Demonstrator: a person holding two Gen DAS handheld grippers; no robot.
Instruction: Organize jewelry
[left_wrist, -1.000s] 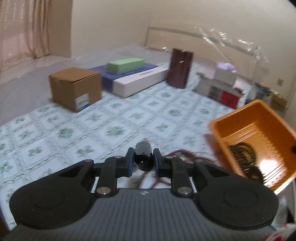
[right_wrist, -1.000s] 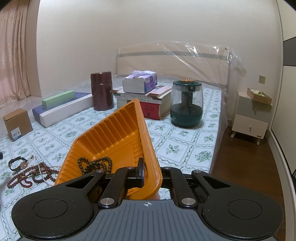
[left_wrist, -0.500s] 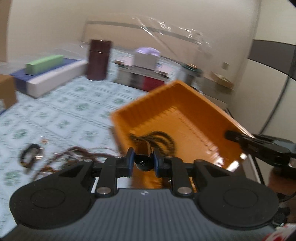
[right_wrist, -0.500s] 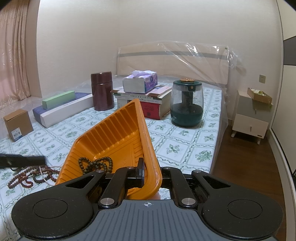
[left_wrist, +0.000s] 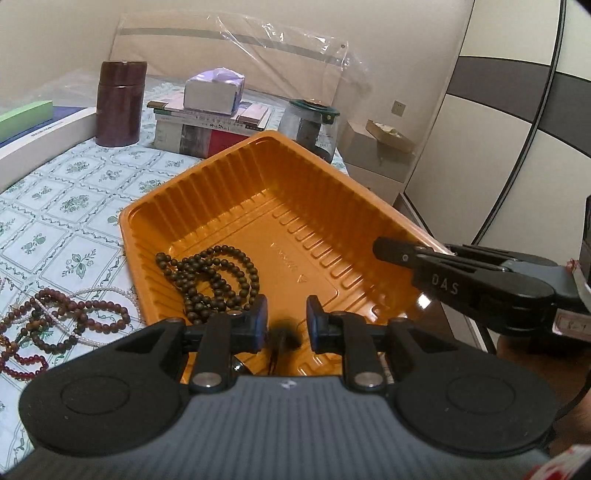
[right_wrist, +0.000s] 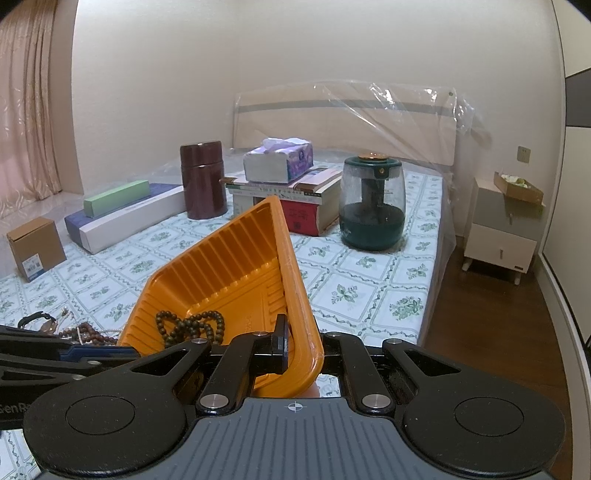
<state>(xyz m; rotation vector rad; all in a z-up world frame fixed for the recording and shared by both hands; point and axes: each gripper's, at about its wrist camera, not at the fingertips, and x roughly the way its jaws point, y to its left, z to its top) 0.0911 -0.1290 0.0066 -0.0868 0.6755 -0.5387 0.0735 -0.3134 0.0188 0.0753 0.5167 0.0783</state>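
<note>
An orange tray (left_wrist: 295, 177) sits tilted at the bed's edge, with a dark bead strand (left_wrist: 210, 273) lying inside it. My right gripper (left_wrist: 406, 254) is shut on the tray's right rim. In its own view the tray wall (right_wrist: 229, 251) is pinched at the right gripper (right_wrist: 295, 350). My left gripper (left_wrist: 283, 323) hovers over the tray's near end. A small dark thing (left_wrist: 283, 329), blurred and with a strand hanging below it, sits in the gap, and the pads do not seem to press on it. Reddish bead strands (left_wrist: 70, 317) and a white pearl strand (left_wrist: 99, 293) lie on the bedspread to the left.
A watch (right_wrist: 37, 317) lies on the bedspread at the left. At the back stand a brown canister (right_wrist: 203, 181), a tissue box (right_wrist: 280, 162) on books, a green humidifier (right_wrist: 373, 206) and long boxes (right_wrist: 122, 214). The bed's edge (right_wrist: 436, 280) drops to a wooden floor with a nightstand (right_wrist: 502, 236).
My left gripper swung right, from over the bedspread to above the tray. The dark thing between its fingers now looks blurred and lower. The right gripper and tray kept still.
</note>
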